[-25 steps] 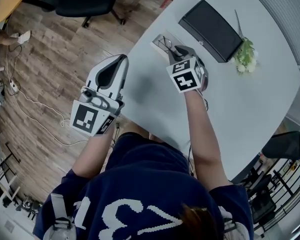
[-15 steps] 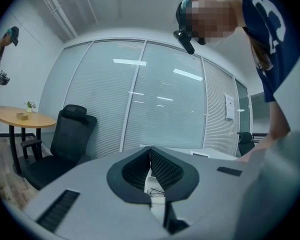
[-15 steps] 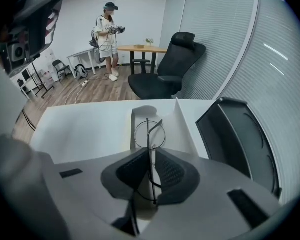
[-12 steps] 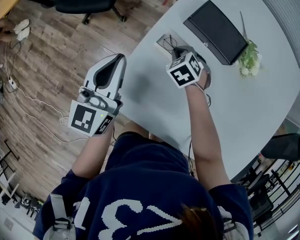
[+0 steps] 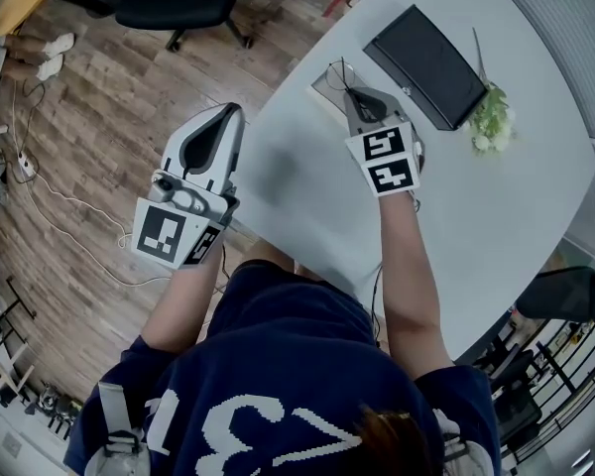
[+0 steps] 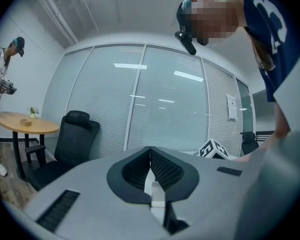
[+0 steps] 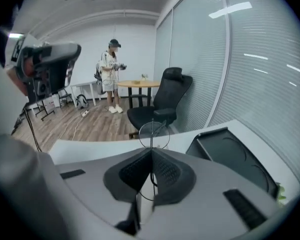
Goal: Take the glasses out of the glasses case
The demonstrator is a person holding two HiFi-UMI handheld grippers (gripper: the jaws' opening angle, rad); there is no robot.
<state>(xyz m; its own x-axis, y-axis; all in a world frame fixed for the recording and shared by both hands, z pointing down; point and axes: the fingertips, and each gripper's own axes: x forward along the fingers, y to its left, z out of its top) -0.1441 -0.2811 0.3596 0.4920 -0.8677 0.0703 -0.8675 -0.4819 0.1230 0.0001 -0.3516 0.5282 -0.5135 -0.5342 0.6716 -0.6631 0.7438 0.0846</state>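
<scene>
Right gripper (image 7: 151,151), jaws closed on the thin-wire glasses (image 7: 152,134), holds them above the white table (image 5: 476,196), near the open black glasses case (image 5: 426,62). The frame's long axis follows the jaws, with one lens projecting beyond their tips. Left gripper (image 6: 150,150) is closed and empty.

Two claws (image 5: 221,117) (image 5: 361,101), one pair of glasses (image 7: 151,134), one glasses case (image 5: 426,62), one plant (image 5: 491,112)

The left tool (image 5: 230,110) and right tool (image 5: 353,92) are pale grey with black ribbed pads and black-and-white square markers. At the right tool's tip the glasses (image 7: 154,133) have thin dark wire. Beyond it, the glasses case (image 5: 426,62) is black on a pale grey desk (image 5: 476,196).
</scene>
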